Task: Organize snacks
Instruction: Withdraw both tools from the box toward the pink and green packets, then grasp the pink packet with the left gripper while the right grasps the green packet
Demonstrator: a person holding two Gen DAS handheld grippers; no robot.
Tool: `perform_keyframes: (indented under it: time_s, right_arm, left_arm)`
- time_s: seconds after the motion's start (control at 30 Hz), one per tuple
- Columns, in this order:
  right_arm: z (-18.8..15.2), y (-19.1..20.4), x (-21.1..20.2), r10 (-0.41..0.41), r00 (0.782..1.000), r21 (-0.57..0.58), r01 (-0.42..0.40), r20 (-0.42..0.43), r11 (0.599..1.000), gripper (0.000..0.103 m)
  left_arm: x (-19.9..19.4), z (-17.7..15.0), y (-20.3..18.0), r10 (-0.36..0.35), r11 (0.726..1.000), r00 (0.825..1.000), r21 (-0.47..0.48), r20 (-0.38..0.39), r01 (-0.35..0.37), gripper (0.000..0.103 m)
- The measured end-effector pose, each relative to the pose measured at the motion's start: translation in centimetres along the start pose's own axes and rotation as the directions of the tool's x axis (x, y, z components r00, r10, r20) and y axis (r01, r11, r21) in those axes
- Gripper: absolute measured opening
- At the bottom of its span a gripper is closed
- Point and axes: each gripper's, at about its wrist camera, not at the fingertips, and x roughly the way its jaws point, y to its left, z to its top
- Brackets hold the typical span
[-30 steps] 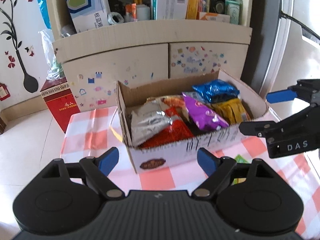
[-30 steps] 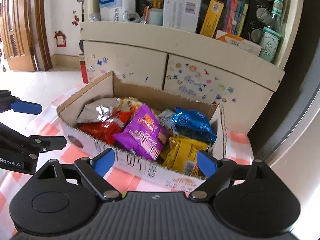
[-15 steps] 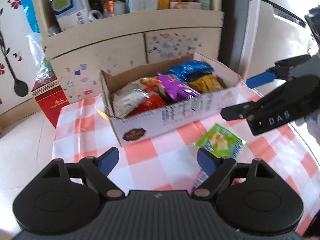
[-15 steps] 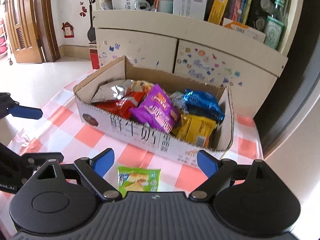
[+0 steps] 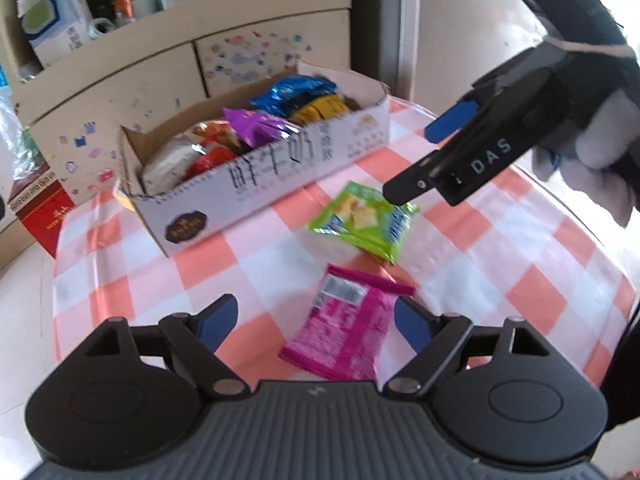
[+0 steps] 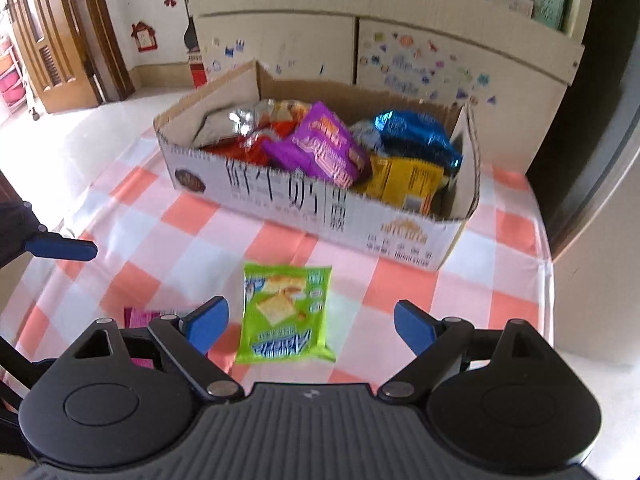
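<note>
right wrist view: pink packet [image 6: 140, 316] mostly hidden.

Bare tablecloth [image 6: 404, 280] around green packet [image 6: 284, 312]

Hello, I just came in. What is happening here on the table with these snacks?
A person is sorting snacks with a hand-held gripper in each hand. Both are open and hold nothing. The left hand-held gripper hangs over a pink foil snack packet, and the right hand-held gripper hangs over a green cracker packet. Both packets lie loose on the red-and-white checked tablecloth. Behind them, the open white cardboard box already holds several packets.
</note>
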Motion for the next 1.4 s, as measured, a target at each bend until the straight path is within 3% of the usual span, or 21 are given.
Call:
perform_keyframes:
  time_s: [0.27, 0.6, 0.8, 1.1, 1.2, 1.33, 1.4]
  right_arm:
    - [-0.4, 0.4, 1.4, 0.046, 0.998, 0.003, -0.046, -0.043, 0.999, 0.094]
    - [0.2, 1.4, 4.4, 0.033, 0.996, -0.019, -0.035, -0.086, 0.999, 0.094]
    - [0.4, 1.8, 6.0, 0.008, 0.995, -0.045, -0.013, -0.103, 0.999, 0.093]
    - [0.1, 2.1, 6.9, -0.009, 0.992, -0.069, 0.001, -0.124, 0.998, 0.088]
    - [0.1, 1.8, 6.6, -0.006, 0.993, -0.066, -0.002, -0.116, 0.998, 0.079]
    - [-0.2, 1.0, 6.1, -0.003, 0.994, -0.063, -0.004, -0.110, 0.998, 0.065]
    - [-0.2, 0.7, 5.9, 0.005, 0.994, -0.049, -0.010, -0.108, 0.999, 0.062]
  left_arm:
    - [1.2, -0.8, -1.8, -0.047, 0.995, 0.998, 0.089, -0.034, 0.050, 0.085]
    - [3.8, -0.7, -3.2, -0.043, 0.984, 0.996, 0.171, -0.075, 0.056, 0.085]
    - [5.2, -0.9, -2.7, -0.035, 0.987, 0.995, 0.152, -0.098, 0.050, 0.085]
    - [6.4, -0.8, -2.0, -0.089, 0.993, 0.992, 0.072, -0.085, 0.096, 0.087]
    - [6.4, -0.6, -1.8, -0.104, 0.993, 0.990, 0.043, -0.091, 0.108, 0.079]
    - [5.9, -0.5, -2.2, -0.118, 0.992, 0.988, 0.041, -0.096, 0.123, 0.055]
    - [5.6, -0.5, -2.3, -0.116, 0.992, 0.988, 0.037, -0.103, 0.120, 0.051]
